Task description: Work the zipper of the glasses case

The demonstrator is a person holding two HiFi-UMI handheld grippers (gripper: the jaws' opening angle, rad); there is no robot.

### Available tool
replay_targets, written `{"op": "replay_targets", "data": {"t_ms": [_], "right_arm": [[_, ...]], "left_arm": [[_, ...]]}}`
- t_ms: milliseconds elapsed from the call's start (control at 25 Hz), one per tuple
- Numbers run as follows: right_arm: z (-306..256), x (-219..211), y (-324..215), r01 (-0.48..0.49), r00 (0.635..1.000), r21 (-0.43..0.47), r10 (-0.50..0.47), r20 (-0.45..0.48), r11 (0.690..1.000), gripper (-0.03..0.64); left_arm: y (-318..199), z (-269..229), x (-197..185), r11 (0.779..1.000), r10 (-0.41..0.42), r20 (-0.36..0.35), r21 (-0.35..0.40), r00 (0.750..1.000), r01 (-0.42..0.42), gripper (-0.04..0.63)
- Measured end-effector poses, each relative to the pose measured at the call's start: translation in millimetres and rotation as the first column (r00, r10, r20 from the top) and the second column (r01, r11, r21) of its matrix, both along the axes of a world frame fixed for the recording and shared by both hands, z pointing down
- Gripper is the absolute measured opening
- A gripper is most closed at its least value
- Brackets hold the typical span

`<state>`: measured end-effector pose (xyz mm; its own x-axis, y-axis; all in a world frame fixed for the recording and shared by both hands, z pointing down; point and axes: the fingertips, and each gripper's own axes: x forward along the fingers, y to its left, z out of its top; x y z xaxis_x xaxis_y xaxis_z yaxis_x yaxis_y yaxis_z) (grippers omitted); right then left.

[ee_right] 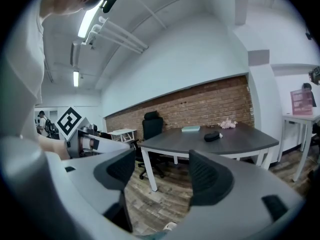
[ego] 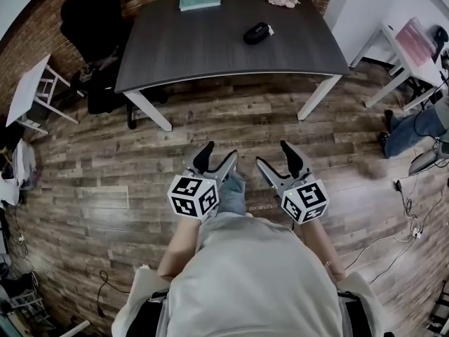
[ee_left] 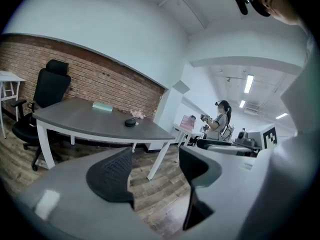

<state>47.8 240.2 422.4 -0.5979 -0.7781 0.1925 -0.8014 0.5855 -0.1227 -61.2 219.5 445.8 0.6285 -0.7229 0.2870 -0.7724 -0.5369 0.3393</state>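
The left gripper [ego: 219,153] and right gripper [ego: 273,154] both hold their jaws apart with nothing between them, above the wood-plank floor [ego: 105,167]. The black oval zippered glasses case [ego: 257,32] lies well apart from them, on the right half of the dark grey, white-legged table [ego: 182,48].

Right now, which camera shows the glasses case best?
The head view: the glasses case lies whole on the grey table, seen from above. Both gripper views show it side-on, far off, as a small dark lump on that table.
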Motion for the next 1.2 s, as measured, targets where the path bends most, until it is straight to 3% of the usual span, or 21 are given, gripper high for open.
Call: {"op": "replay_targets", "data": {"t_ms": [680,1200], "right_arm": [[-25.9,-14.9,-218.9,-0.044,0.999,0.032,0.044,-0.016,0.999,0.318],[-25.1,-33.0,-334.2,-0.090,0.996,0.035,0.090,0.006,0.995,0.318]], "left_arm": [[-227.9,-16.3,-12.2,0.999,0.046,0.015,0.018,0.999,-0.046,0.285],[-344.0,-11.4,-30.2,0.996,0.090,0.020,0.003,0.996,-0.090,0.285]]}}
